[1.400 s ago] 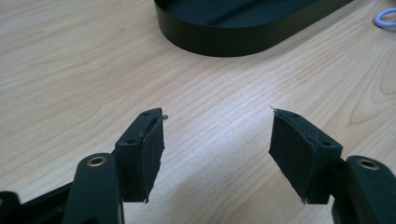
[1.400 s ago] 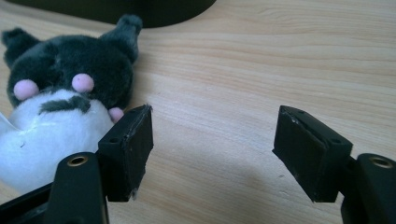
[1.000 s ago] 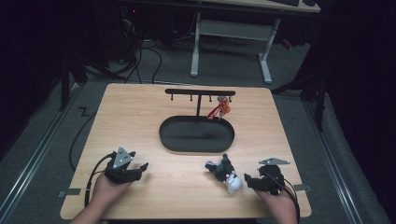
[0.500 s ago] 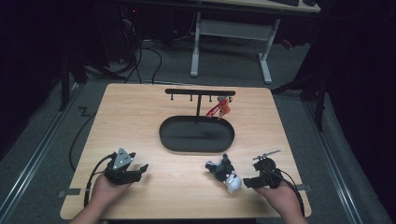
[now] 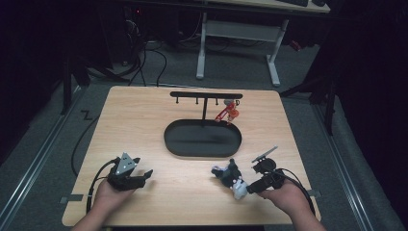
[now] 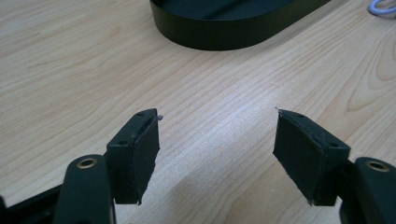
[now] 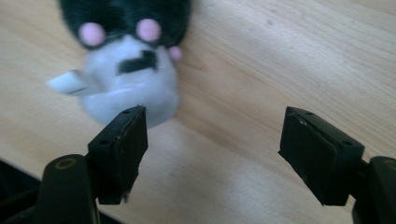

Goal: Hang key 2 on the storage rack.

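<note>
At lower right of the high view, the right gripper (image 5: 250, 185) — jaws just opening, nothing between them — sits just beside the plush toy (image 5: 231, 177), so a careless approach could nudge it away; the left gripper (image 5: 139, 177) waits open, empty.

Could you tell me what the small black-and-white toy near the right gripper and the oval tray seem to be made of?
The toy looks like soft plush: a fuzzy white body, black fur on top, pink pompom-like dots and a white fabric tag. The oval tray seems to be matte black plastic or painted metal, with smooth, even walls and no gloss; which of the two cannot be told. The table under both shows pale wood grain, perhaps a laminate.
</note>
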Demonstrator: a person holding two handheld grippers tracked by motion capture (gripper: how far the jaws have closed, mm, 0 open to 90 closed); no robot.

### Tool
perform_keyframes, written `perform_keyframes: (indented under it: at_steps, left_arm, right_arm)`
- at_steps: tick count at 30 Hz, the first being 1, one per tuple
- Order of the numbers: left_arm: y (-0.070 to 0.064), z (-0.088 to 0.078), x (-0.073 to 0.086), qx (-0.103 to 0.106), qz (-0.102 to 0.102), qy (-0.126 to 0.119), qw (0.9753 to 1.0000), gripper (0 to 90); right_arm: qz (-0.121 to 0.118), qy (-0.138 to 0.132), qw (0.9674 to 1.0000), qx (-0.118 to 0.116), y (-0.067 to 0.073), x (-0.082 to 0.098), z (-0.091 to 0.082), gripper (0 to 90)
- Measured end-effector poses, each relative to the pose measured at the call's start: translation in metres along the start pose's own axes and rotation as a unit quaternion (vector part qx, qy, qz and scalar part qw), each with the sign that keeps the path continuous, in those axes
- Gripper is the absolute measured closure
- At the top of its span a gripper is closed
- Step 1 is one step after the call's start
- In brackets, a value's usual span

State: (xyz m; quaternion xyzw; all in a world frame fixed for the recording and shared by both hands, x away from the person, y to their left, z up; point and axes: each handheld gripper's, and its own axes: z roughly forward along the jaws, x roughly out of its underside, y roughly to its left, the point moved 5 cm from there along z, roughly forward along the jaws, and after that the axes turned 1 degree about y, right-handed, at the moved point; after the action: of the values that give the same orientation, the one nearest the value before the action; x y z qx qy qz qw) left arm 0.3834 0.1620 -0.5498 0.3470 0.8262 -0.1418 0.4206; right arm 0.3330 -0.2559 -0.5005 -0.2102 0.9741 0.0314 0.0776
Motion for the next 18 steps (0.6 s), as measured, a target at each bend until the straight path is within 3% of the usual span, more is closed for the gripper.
perform_keyframes:
  at_steps: [3,9,18]
  left_arm:
    - [0.000,0.000,0.000,0.001,-0.001,-0.001,1.0000,31.5]
    - [-0.001,0.001,-0.001,0.008,0.001,0.003,1.0000,31.5]
    - [-0.002,0.002,0.000,0.011,0.008,0.006,0.9999,31.5]
  right_arm:
    - [-0.002,0.017,0.9998,-0.007,0.007,-0.001,-0.007,19.6]
    - [-0.018,0.027,0.9994,-0.015,0.019,-0.007,-0.013,14.5]
    - [-0.037,0.030,0.9984,-0.028,0.035,-0.020,0.010,15.1]
